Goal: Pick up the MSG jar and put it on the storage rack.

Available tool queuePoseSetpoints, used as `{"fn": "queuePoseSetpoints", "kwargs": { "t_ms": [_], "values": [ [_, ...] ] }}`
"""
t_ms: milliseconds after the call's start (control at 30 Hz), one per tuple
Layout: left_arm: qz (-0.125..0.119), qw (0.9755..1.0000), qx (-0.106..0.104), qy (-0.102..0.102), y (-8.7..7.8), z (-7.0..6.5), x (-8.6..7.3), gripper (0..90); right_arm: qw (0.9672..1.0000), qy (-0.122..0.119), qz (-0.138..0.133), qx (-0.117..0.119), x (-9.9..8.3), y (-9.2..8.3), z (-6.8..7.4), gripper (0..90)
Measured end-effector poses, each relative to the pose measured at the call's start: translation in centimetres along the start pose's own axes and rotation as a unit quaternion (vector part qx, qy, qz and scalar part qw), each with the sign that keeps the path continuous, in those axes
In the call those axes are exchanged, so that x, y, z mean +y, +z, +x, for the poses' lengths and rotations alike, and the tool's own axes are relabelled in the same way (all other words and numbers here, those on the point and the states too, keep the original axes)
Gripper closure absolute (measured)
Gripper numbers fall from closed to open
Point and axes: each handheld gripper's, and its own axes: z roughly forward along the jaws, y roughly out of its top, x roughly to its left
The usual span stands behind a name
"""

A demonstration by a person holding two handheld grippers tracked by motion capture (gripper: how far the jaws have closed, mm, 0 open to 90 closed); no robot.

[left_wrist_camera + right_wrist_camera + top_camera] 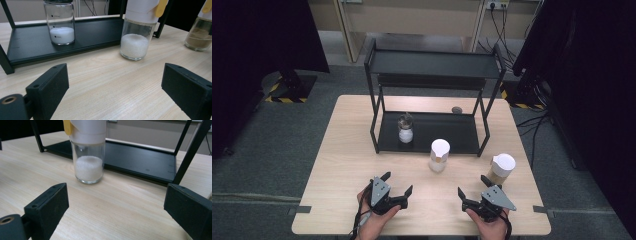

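Observation:
A black two-tier rack (432,70) stands at the back of the wooden table (347,165). On its lower shelf (95,32), at the left, is a small glass jar of white powder (405,131) (61,25). In front of the rack stands a white-lidded jar of white granules (439,155) (137,37) (88,157). A white-lidded jar of brown powder (501,168) (198,35) stands to its right. My left gripper (398,182) (116,87) is open and empty near the front edge. My right gripper (472,185) (116,207) is also open and empty, just in front of the brown jar.
A small dark object (457,109) lies on the table behind the rack's right side. The rack's lower shelf (140,160) is bare to the right of the powder jar. Bare wood lies between the grippers and the jars.

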Motion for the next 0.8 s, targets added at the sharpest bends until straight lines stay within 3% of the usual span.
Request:
{"fn": "queuePoseSetpoints", "kwargs": {
  "t_ms": [167, 400, 800],
  "values": [
    [0.001, 1.0, 0.0, -0.006, 0.0, 0.1, 0.0, 6.9, 0.9998, 0.012, -0.013, 0.01, 0.7, 0.2, 0.2, 5.6],
    [0.002, 1.0, 0.0, 0.0, 0.0, 0.0, 0.0, 7.1, 0.9995, 0.007, -0.017, 0.025, 1.8, 1.6, 0.9, 5.5],
    [0.002, 1.0, 0.0, -0.002, 0.0, 0.0, 0.0, 7.2, 0.9988, 0.004, -0.019, 0.044, 3.5, 5.5, 2.4, 6.2]
  ]
}}
